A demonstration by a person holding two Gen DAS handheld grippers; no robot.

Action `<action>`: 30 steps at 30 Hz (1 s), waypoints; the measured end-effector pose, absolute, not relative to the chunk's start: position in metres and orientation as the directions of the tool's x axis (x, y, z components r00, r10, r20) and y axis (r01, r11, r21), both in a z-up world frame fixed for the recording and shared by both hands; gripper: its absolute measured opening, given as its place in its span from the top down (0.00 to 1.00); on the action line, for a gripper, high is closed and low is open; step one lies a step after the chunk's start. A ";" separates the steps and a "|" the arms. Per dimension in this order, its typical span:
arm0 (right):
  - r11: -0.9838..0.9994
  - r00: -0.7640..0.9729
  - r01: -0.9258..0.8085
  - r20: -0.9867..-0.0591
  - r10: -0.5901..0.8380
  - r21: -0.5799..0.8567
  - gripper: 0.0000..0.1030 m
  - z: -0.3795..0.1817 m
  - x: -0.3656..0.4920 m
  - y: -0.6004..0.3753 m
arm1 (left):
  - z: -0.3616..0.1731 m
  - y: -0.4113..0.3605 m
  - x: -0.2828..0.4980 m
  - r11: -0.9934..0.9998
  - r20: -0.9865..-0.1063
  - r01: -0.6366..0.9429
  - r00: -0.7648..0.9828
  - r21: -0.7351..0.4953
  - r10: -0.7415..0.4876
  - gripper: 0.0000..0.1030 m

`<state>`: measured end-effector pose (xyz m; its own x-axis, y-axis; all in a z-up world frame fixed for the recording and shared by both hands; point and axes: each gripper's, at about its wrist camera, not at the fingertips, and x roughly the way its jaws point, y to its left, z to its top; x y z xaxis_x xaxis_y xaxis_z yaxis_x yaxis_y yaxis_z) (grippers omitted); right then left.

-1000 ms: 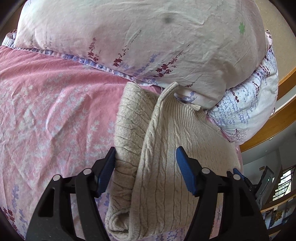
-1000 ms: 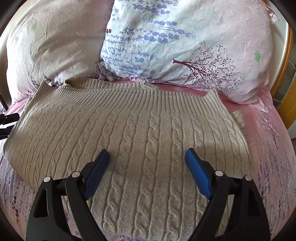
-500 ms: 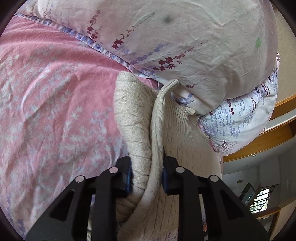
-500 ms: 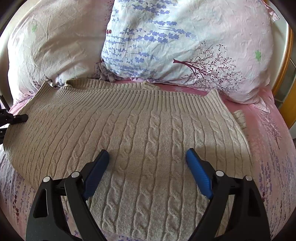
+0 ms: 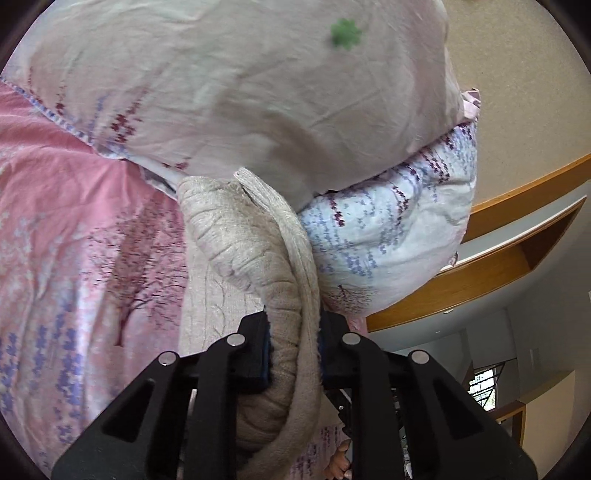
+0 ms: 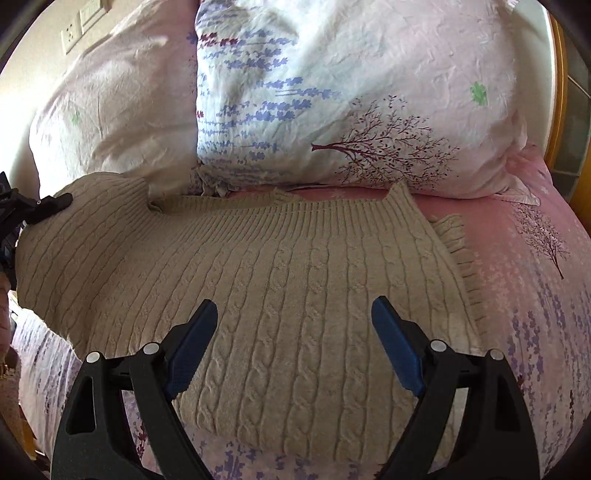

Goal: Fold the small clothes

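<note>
A beige cable-knit sweater (image 6: 280, 273) lies spread on the pink floral bed sheet (image 6: 528, 266), its ribbed hem toward the pillows. My left gripper (image 5: 293, 341) is shut on the sweater's left edge (image 5: 258, 251) and holds that edge raised off the bed. It also shows at the far left of the right wrist view (image 6: 22, 210). My right gripper (image 6: 293, 328) is open and empty, hovering just above the sweater's near middle. A folded-under sleeve edge (image 6: 456, 243) sticks out on the sweater's right side.
Two pillows lean at the head of the bed: a pale pink one (image 6: 110, 110) and a white one with purple flowers and a tree print (image 6: 351, 96). A wooden bed frame (image 5: 480, 273) runs at the right. Wall sockets (image 6: 79, 26) show at upper left.
My left gripper closed on the sweater's left edge and has lifted it up and toward the pillows. My right gripper has stayed open over the sweater, barely moving.
</note>
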<state>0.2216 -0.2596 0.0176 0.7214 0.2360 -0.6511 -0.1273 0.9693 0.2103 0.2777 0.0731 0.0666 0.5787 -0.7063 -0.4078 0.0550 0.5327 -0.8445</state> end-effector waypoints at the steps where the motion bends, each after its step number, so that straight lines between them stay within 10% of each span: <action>1: 0.966 0.726 -0.127 -0.642 0.246 0.226 0.15 0.019 0.220 -0.266 | 0.070 0.063 0.279 0.524 -0.395 0.069 0.575 -0.849 -0.716 0.84; 19: 0.549 0.608 -0.113 -0.380 0.697 0.828 0.15 -0.004 0.221 -0.388 | 0.018 -0.153 0.312 0.354 -0.323 0.129 0.211 -0.926 -0.922 0.81; 21: 0.540 0.583 -0.117 -0.382 0.717 0.834 0.15 -0.004 0.222 -0.385 | 0.029 -0.144 0.308 0.336 -0.300 0.168 0.209 -0.927 -0.931 0.69; 25: 0.540 0.540 -0.085 -0.417 0.731 0.838 0.15 -0.009 0.237 -0.380 | 0.059 -0.100 0.291 0.455 -0.369 0.250 0.326 -0.854 -0.871 0.45; 30: 0.554 0.518 -0.022 -0.464 0.719 0.832 0.25 -0.012 0.245 -0.378 | 0.057 -0.048 0.280 0.675 -0.557 0.210 0.424 -0.707 -0.715 0.43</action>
<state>0.2455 -0.3781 -0.0125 0.5177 0.7185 -0.4645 -0.0217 0.5537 0.8324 0.2798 -0.0478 0.0568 0.4237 -0.7145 -0.5567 0.2096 0.6753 -0.7071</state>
